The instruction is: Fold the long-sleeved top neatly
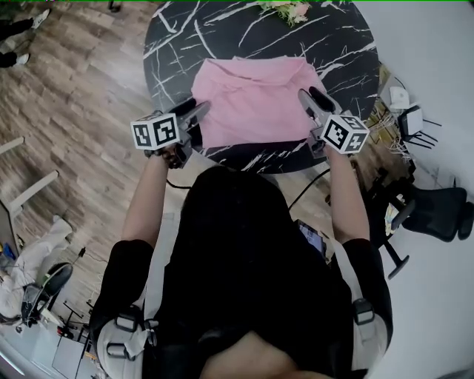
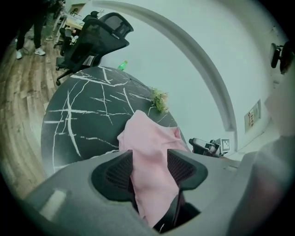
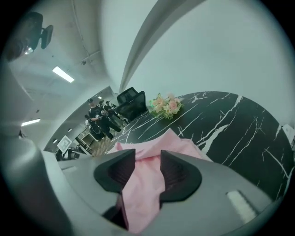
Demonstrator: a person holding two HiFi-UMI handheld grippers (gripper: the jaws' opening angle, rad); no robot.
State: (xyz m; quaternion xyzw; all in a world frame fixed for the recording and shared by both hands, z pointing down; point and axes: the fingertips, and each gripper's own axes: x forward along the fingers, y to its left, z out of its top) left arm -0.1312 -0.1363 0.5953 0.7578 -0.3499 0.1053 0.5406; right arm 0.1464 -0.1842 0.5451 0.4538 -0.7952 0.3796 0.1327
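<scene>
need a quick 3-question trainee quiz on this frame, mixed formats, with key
1. True or false: the left gripper and the right gripper each clamp fabric of the pink top.
2. What sits at the far edge of the table? A) flowers B) a mug C) a laptop
3. Fill in: the table is ___ with white veins.
Key: 1 true; 2 A; 3 black.

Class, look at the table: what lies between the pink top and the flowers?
Nothing: only bare black tabletop separates the top from the flowers, as the head view shows.
</scene>
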